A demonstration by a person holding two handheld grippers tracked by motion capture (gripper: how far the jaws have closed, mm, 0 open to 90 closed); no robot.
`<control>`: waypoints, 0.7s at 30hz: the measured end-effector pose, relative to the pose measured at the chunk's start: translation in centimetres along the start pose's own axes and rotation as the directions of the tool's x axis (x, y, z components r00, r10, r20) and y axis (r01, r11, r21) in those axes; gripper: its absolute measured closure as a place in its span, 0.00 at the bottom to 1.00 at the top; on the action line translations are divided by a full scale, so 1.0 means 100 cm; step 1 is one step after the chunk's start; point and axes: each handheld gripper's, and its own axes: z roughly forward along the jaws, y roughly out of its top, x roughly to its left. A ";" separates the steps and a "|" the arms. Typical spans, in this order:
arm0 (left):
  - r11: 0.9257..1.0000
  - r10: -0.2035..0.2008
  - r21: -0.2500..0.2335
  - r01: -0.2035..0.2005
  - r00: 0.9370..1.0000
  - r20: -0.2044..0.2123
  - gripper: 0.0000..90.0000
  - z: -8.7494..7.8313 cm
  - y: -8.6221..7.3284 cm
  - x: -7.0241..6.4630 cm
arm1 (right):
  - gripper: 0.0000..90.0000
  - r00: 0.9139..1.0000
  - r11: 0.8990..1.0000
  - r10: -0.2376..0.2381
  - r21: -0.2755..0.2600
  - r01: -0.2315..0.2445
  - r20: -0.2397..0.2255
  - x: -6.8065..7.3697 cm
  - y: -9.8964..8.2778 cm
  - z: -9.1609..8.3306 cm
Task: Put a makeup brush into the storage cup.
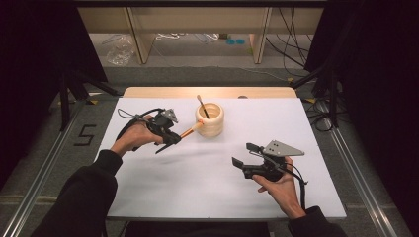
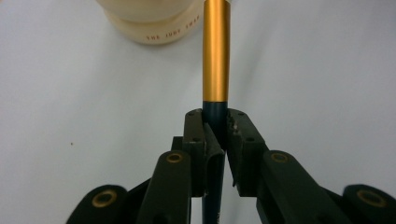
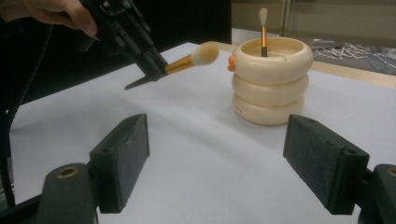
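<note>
A cream ringed brush holder (image 1: pixel 210 121) stands at the back middle of the white table, with one makeup brush (image 1: pixel 202 105) upright inside it. My left gripper (image 1: pixel 175 138) is lifted just left of the holder and shut on the dark handle of a second brush (image 1: pixel 190 130). That brush's gold ferrule (image 2: pixel 215 51) and pale head (image 3: pixel 205 53) point at the holder's side (image 2: pixel 149 28). My right gripper (image 1: pixel 243 154) hovers at the front right, its pads (image 3: pixel 122 158) wide apart with nothing between them, facing the holder (image 3: pixel 272 79).
The white table cover (image 1: pixel 197 182) reaches a wooden strip (image 1: pixel 148 92) at the back edge. Metal rails run along both sides of the table, and cables lie on the floor at the back right (image 1: pixel 321 118). A small orange piece (image 3: pixel 231 63) sticks out at the holder's side.
</note>
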 end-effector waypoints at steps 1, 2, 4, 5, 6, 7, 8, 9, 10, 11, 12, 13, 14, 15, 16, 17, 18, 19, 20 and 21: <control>1.000 -0.004 -0.010 0.003 1.000 -0.007 0.88 -0.002 0.001 0.000 | 0.26 1.000 1.000 0.000 0.000 0.000 0.001 0.000 0.000 0.000; 1.000 0.006 -0.017 -0.007 1.000 -0.014 0.88 -0.004 0.001 0.000 | 0.26 1.000 1.000 0.000 0.000 0.000 0.000 0.000 0.000 0.000; 0.999 0.004 -0.034 -0.005 1.000 -0.026 0.88 -0.008 0.002 0.001 | 0.26 1.000 1.000 0.001 0.001 -0.001 -0.001 0.000 0.000 0.000; 0.999 0.001 -0.047 -0.002 1.000 -0.029 0.88 -0.009 0.003 0.002 | 0.26 1.000 1.000 0.001 0.001 -0.001 -0.001 0.000 0.000 0.000; 0.994 -0.047 -0.099 0.044 0.999 -0.025 0.88 -0.008 0.002 0.000 | 0.26 1.000 1.000 0.000 0.001 0.000 -0.001 0.000 0.000 0.000; 0.995 -0.019 -0.095 0.015 0.999 -0.035 0.88 -0.010 0.002 0.002 | 0.26 1.000 1.000 0.000 0.004 0.000 -0.002 0.000 0.000 0.000; 0.994 -0.018 -0.106 0.012 0.999 -0.050 0.88 -0.011 0.002 0.002 | 0.26 1.000 1.000 0.000 0.002 0.000 0.000 0.000 0.000 0.000; 0.988 -0.065 -0.145 0.056 0.996 -0.054 0.88 -0.010 0.002 0.000 | 0.26 1.000 1.000 -0.002 0.001 0.002 0.000 0.000 0.000 0.000; 0.982 -0.079 -0.175 0.068 0.995 -0.055 0.88 -0.010 0.002 0.000 | 0.26 1.000 1.000 -0.001 0.001 0.001 0.000 0.000 0.000 0.000; 0.978 -0.091 -0.194 0.079 0.994 -0.053 0.88 -0.010 0.002 0.000 | 0.26 1.000 1.000 -0.001 0.001 0.001 0.001 0.000 0.000 0.000; 0.972 -0.100 -0.220 0.085 0.993 -0.058 0.88 -0.011 0.002 0.000 | 0.26 1.000 1.000 -0.001 0.001 0.001 0.001 0.000 0.000 0.000; 0.967 -0.108 -0.239 0.089 0.992 -0.065 0.88 -0.012 0.003 -0.001 | 0.26 1.000 1.000 0.006 0.012 -0.006 -0.004 0.000 0.000 -0.001; 0.961 -0.120 -0.259 0.098 0.990 -0.069 0.88 -0.013 0.003 -0.002 | 0.26 1.000 0.999 0.024 0.021 -0.024 -0.009 0.001 0.000 -0.001; 0.958 -0.118 -0.272 0.095 0.990 -0.071 0.88 -0.014 0.004 -0.001 | 0.26 1.000 0.999 0.023 0.025 -0.023 -0.009 0.001 0.000 -0.001; 0.947 -0.134 -0.303 0.108 0.989 -0.068 0.88 -0.016 0.005 -0.002 | 0.26 1.000 0.999 0.023 0.025 -0.023 -0.009 0.001 0.000 -0.001; 0.941 -0.141 -0.319 0.111 0.987 -0.073 0.88 -0.017 0.006 -0.002 | 0.26 1.000 1.000 0.025 0.017 -0.025 -0.009 0.001 0.000 -0.001; 0.931 -0.156 -0.343 0.126 0.986 -0.060 0.88 -0.018 0.007 -0.002 | 0.26 1.000 1.000 0.024 0.014 -0.024 -0.009 0.001 0.000 0.000; 0.923 -0.171 -0.359 0.142 0.984 -0.052 0.88 -0.018 0.008 -0.002 | 0.26 1.000 1.000 0.024 0.014 -0.024 -0.009 0.001 0.000 0.000; 0.917 -0.178 -0.372 0.144 0.982 -0.060 0.88 -0.019 0.008 -0.002 | 0.26 1.000 1.000 0.018 0.012 -0.018 -0.006 0.001 0.000 -0.001; 0.914 -0.183 -0.379 0.147 0.981 -0.059 0.88 -0.019 0.009 -0.002 | 0.26 1.000 1.000 0.018 0.012 -0.018 -0.006 0.001 0.000 -0.001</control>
